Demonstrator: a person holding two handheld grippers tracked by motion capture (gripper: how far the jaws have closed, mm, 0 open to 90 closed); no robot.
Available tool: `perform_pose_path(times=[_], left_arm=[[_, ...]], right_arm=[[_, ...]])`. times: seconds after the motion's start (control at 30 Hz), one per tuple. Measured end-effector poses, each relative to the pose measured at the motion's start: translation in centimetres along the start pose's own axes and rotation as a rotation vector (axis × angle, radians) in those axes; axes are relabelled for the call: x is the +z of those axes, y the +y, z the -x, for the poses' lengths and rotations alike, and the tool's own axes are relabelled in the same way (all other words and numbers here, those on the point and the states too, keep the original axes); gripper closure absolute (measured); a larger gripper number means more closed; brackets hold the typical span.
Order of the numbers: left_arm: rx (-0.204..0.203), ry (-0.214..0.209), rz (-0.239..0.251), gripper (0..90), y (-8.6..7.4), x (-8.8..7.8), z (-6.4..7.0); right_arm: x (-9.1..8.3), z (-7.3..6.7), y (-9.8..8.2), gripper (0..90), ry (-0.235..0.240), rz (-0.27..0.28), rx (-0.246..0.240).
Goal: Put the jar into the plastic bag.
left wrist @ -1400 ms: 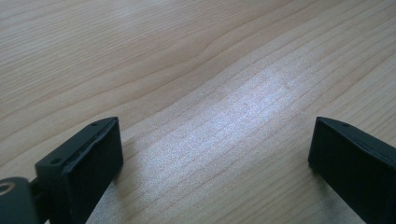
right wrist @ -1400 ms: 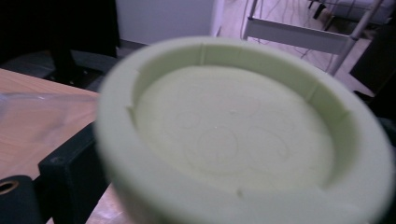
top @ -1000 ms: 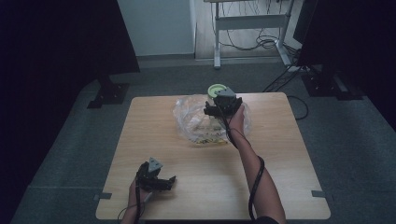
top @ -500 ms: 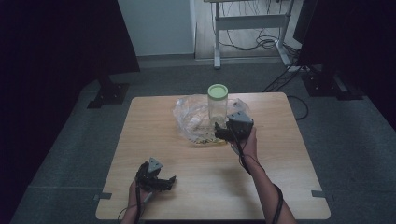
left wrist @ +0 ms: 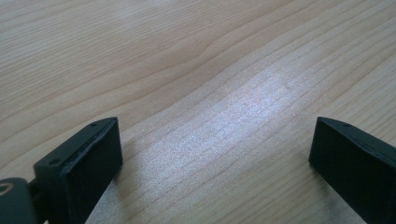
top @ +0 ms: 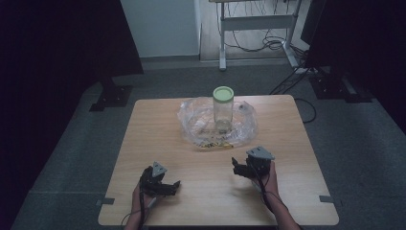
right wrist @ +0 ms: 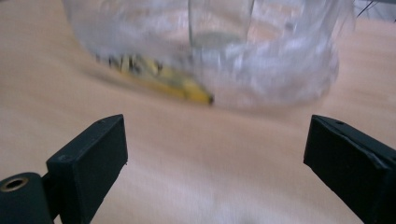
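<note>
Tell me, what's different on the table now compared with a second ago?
The right gripper let go of the jar and drew back to the near edge, jaws open. The jar now stands alone, upright on the plastic bag. The left gripper stayed near the front edge, open, and the bag kept its place.

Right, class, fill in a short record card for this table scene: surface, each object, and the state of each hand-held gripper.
Surface: wooden table
Jar: clear jar with a green lid, upright, standing in the bag
Bag: crumpled clear plastic bag, yellow printed part at its near edge
Left hand-held gripper: open, jaws wide apart over bare wood, near edge of table
Right hand-held gripper: open, nothing between its jaws, pointed toward the bag and jar, apart from them
</note>
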State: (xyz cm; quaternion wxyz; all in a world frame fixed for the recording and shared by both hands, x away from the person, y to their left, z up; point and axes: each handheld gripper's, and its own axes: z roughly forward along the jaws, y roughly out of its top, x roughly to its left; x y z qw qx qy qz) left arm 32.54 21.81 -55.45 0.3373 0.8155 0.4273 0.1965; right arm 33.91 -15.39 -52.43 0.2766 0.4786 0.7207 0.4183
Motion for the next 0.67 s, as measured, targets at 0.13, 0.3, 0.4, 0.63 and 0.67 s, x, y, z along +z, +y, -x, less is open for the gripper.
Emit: perform_pose_path(times=[0.13, 0.3, 0.4, 0.63, 0.67], left_arm=[[0.002, 0.003, 0.000, 2.1, 0.0, 0.0, 0.0], [-0.001, 0.002, -0.001, 1.9, 0.0, 0.0, 0.0], [0.001, 0.006, 0.000, 1.8, 0.0, 0.0, 0.0], [-0.002, 0.008, 0.000, 1.7, 0.0, 0.0, 0.1], [0.000, 0.012, 0.002, 1.7, 0.0, 0.0, 0.1]], right_arm=[[-0.6, 0.4, -2.2, 6.3, 0.017, -0.030, -0.007], [-0.4, 0.5, -3.7, 6.1, 0.020, -0.067, -0.034], [-0.2, 0.3, -3.6, 6.9, 0.001, -0.056, -0.020], [0.2, -0.6, -3.3, 4.8, -0.054, -0.020, -0.016], [0.2, -0.7, -3.3, 5.3, -0.071, -0.017, -0.008]])
